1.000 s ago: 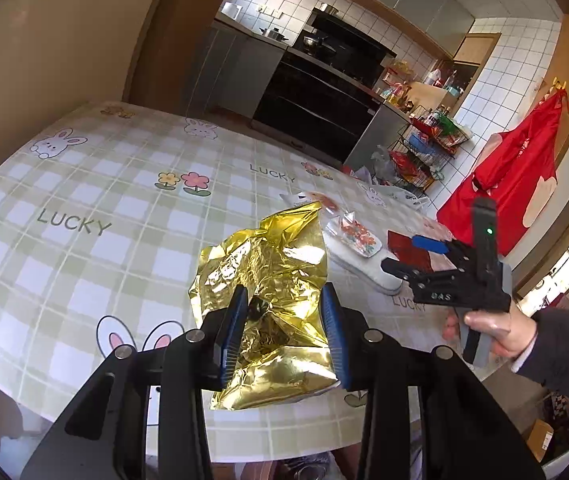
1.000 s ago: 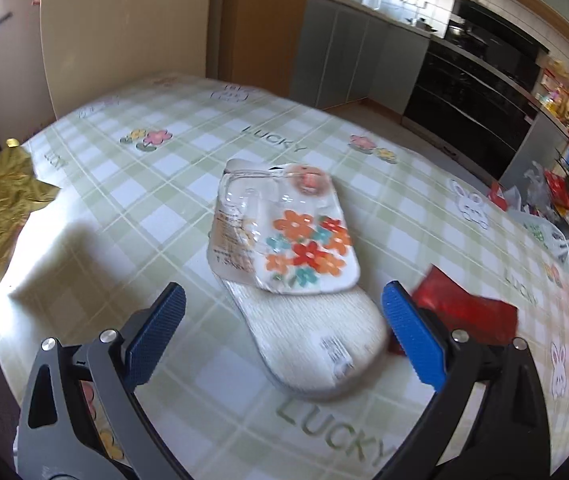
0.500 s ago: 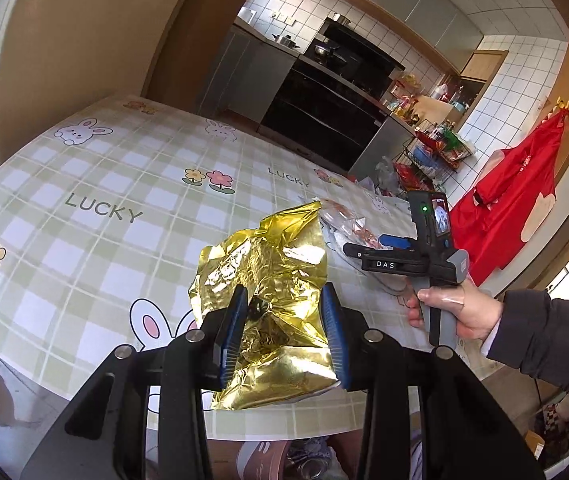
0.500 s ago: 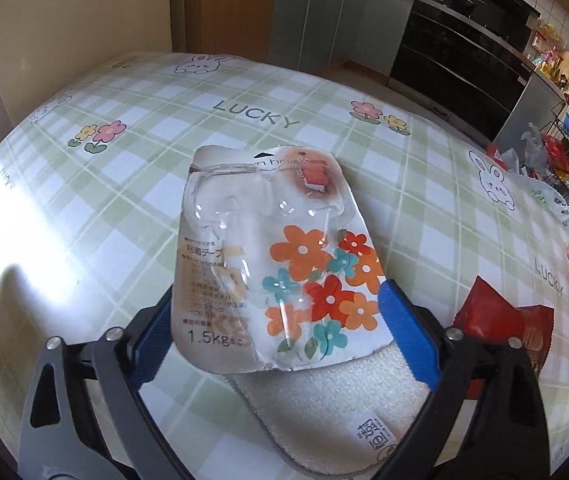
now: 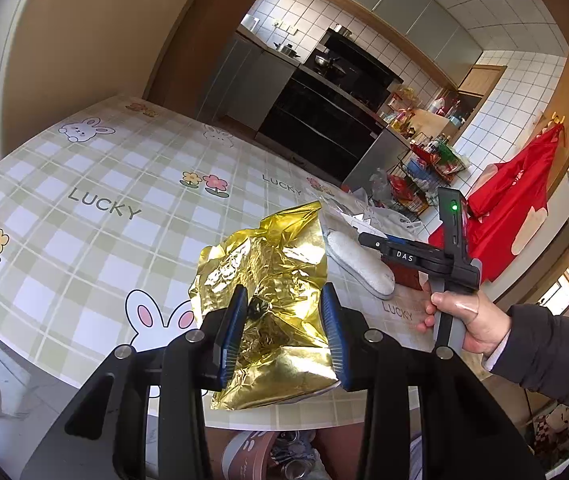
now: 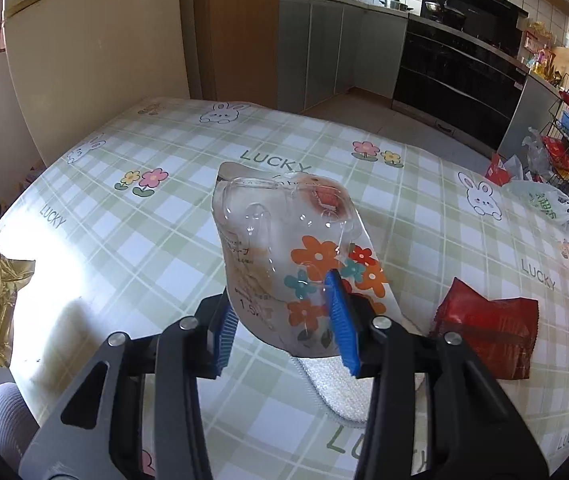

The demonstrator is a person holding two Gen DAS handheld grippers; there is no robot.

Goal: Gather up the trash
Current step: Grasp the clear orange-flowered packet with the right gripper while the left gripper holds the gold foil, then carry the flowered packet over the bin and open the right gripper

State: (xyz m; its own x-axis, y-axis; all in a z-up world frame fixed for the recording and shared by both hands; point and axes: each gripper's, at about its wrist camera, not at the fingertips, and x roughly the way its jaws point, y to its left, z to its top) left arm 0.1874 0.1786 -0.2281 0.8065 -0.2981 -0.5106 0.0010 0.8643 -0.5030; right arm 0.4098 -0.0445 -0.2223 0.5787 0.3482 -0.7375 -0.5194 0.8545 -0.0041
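Right gripper [image 6: 284, 320] closing on clear flower-printed plastic blister pack [image 6: 288, 256], long axis running away toward far table edge (pads already touching). Left gripper [image 5: 284, 332] clamped on crumpled gold foil wrapper [image 5: 268, 280], near edge.

I see a crumpled gold foil [image 5: 268, 280] that shines yellow with darker brown folds. My pads [image 5: 230, 332] are blue with fine ribs on black fingers. The tablecloth [image 5: 96, 184] is a pale green and white check, printed with white pink-eared rabbits, pink and yellow flowers and grey "LUCKY" lettering. The clear blister pack [image 6: 284, 256] has a white card backing with orange, red and teal flowers. Under it the sponge [image 6: 340, 388] is white and speckled. The wrapper [image 6: 488, 332] is dark red. An apron [image 5: 512, 208] by the wall is bright red with cream patches.
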